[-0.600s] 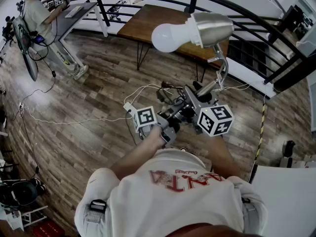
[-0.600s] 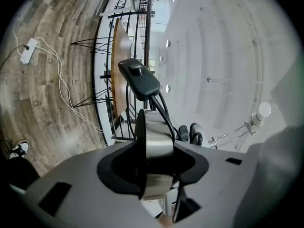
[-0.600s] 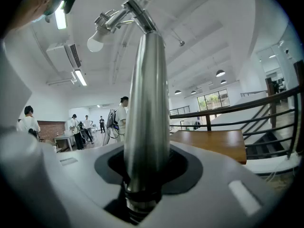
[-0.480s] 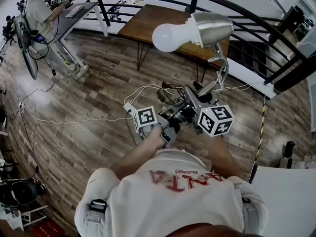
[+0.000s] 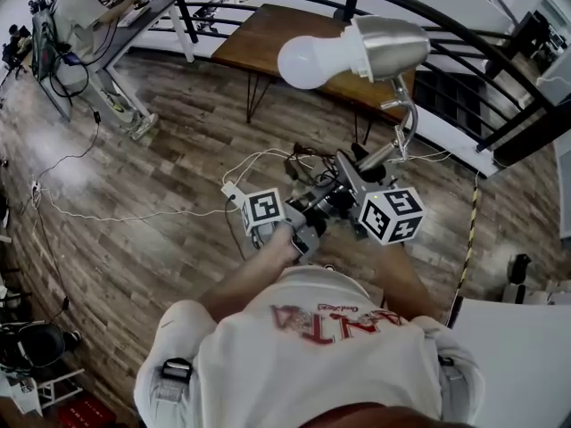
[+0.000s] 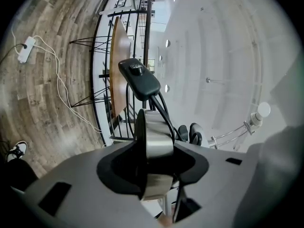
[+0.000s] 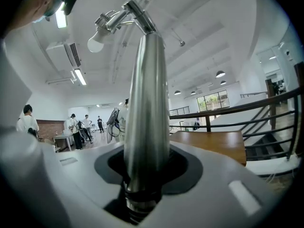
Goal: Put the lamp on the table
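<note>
Together, two grippers hold the lamp [image 5: 385, 50] up in the air, on the near side of the wooden bench [image 5: 268, 32].

Seen in the left gripper view, the left gripper's [image 5: 310, 216] jaws are spread wide and clamped on the edge of the lamp's round metal base [image 6: 154, 139], with the black cord switch [image 6: 138, 78] standing just beyond it. The right gripper's [image 5: 353, 173] jaws are closed around the tapered metal stem [image 7: 147, 103]. From the head view, the curved neck rises from the grippers, and the silver shade with its white bulb [image 5: 308, 61] hangs over the bench's near edge, above the plank floor [image 5: 152, 159], not touching the bench.
</note>
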Demonstrator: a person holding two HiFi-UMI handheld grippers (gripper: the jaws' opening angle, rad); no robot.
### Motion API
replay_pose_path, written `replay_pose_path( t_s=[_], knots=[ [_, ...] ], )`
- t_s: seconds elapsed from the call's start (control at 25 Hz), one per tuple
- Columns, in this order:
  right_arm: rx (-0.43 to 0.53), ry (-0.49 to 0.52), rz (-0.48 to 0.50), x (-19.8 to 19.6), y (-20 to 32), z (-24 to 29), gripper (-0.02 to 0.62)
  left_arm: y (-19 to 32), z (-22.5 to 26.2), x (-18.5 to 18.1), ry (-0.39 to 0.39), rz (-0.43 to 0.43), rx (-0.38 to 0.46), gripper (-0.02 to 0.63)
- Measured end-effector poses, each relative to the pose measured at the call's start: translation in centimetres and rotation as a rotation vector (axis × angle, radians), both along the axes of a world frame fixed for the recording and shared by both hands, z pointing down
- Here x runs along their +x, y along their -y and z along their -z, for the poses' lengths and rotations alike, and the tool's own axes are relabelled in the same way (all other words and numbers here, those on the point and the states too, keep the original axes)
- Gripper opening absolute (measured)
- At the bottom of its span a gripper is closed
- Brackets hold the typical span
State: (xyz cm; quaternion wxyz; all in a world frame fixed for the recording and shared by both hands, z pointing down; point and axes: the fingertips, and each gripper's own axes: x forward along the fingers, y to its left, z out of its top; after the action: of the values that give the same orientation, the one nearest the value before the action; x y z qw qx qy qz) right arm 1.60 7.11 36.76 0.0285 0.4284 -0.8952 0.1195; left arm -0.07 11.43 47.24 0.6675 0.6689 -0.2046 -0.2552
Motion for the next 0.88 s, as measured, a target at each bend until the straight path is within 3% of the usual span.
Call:
replay_pose_path(
  t_s=[0.48, 0.88],
  knots=[
    [0.011, -0.014, -0.016, -1.3, 0.1, 0.0, 0.152, 0.2, -0.1, -1.2, -0.016, -0.014, 0.013, 0.179],
    [0.003, -0.015, -0.062, -6.1, -0.3, -0.7, 0.152, -0.2, -0.7, -6.2, -0.021, -0.066, -0.004, 0.179]
  ],
)
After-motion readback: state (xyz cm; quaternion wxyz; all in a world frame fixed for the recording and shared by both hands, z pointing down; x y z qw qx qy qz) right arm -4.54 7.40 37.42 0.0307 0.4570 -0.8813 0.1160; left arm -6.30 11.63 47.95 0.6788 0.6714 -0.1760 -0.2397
